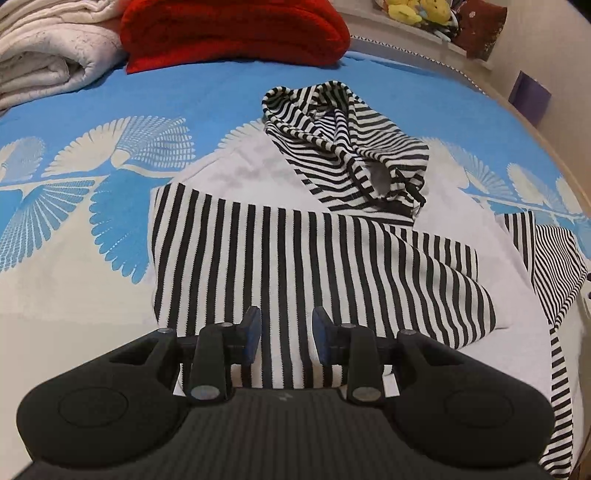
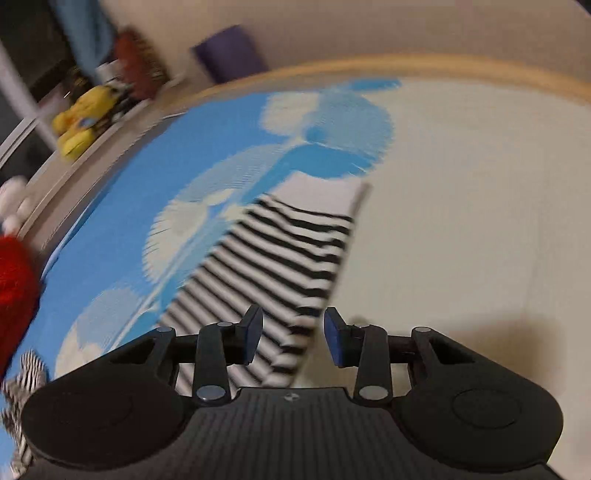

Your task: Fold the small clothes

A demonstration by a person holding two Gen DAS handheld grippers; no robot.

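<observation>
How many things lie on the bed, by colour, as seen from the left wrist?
Black and white striped: 2, the flat garment and the crumpled garment
Red: 1, the red blanket
White: 1, the white blanket
Total: 4

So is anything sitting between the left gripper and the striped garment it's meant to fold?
Nothing visible. The left gripper is open directly over the near edge of the striped garment, with only striped fabric between its fingers. The red blanket lies far behind.
</observation>
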